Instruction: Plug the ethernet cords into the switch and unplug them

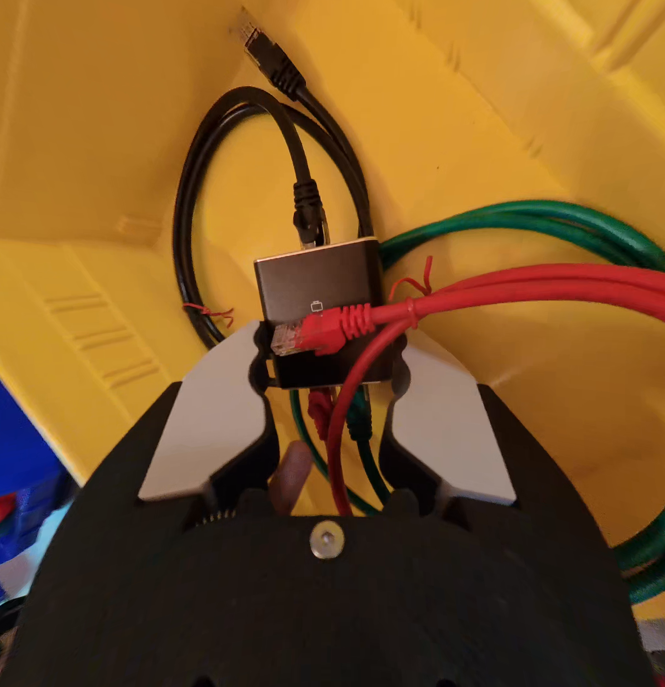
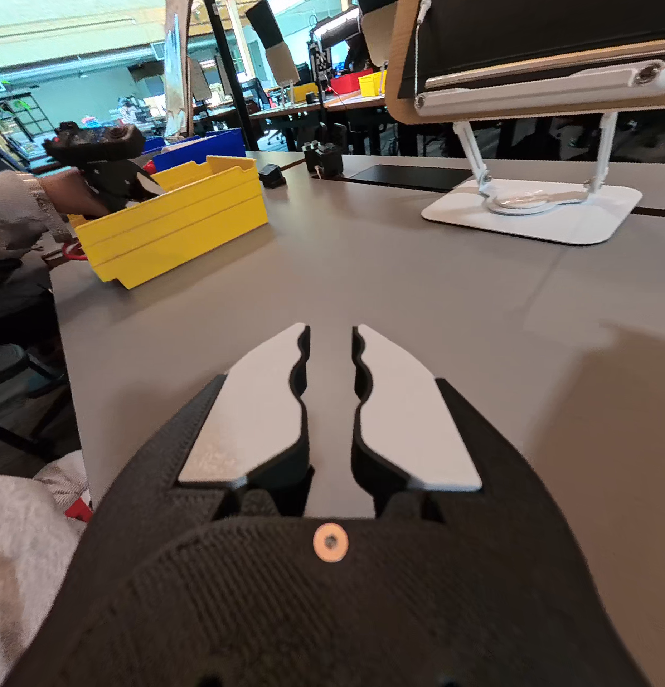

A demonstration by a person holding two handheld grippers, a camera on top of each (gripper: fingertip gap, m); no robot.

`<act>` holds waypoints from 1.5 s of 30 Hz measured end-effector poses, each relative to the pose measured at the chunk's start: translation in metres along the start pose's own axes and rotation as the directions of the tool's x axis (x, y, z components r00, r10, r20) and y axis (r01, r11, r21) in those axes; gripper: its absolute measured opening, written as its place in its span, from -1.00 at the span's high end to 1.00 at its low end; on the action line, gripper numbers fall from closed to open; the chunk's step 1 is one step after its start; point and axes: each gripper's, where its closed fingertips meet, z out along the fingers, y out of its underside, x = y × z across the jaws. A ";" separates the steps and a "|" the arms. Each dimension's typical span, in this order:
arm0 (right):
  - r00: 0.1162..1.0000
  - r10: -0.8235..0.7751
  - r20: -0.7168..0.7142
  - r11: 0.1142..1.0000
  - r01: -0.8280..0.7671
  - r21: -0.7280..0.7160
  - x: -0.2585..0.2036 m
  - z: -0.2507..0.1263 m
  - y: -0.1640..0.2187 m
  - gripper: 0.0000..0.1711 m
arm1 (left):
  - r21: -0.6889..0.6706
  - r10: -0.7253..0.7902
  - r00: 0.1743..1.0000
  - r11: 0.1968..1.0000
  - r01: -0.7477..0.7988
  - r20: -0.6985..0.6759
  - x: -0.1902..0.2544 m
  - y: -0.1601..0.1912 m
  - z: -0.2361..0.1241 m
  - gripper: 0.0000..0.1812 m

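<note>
**Switch gripped inside the yellow bin**

A grey table in an open workshop carries the yellow bin and a white stand. In the bin, the left gripper clasps the black switch; a loose red plug lies on it, and a black cord meets its far end. The near ports are hidden. The right gripper hovers over the table, jaws slightly parted, holding nothing.

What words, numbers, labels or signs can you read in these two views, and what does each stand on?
No words or numbers are legible in either view.
The switch: one small white outline symbol on its top face, no letters.
A black-and-white patterned marker in the far background: too small to read.
</note>
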 end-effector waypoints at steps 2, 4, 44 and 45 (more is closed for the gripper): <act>1.000 0.013 -0.018 1.000 -0.013 0.000 0.003 -0.005 0.002 0.75 | 0.016 0.021 0.999 1.000 -0.022 0.045 -0.011 0.000 -0.014 0.30; 0.999 0.025 -0.031 1.000 -0.025 0.009 0.007 -0.008 0.001 0.75 | 0.087 -0.009 0.996 0.996 0.001 0.088 -0.027 -0.010 -0.042 0.30; 0.897 0.314 0.311 0.946 -0.324 -0.022 -0.047 0.037 -0.002 0.19 | 0.843 0.109 0.992 0.524 -0.118 0.071 0.281 -0.302 -0.090 0.31; 0.891 0.325 0.316 0.942 -0.333 -0.032 -0.048 0.044 0.000 0.19 | 0.855 0.114 0.992 0.508 -0.104 0.053 0.285 -0.304 -0.093 0.31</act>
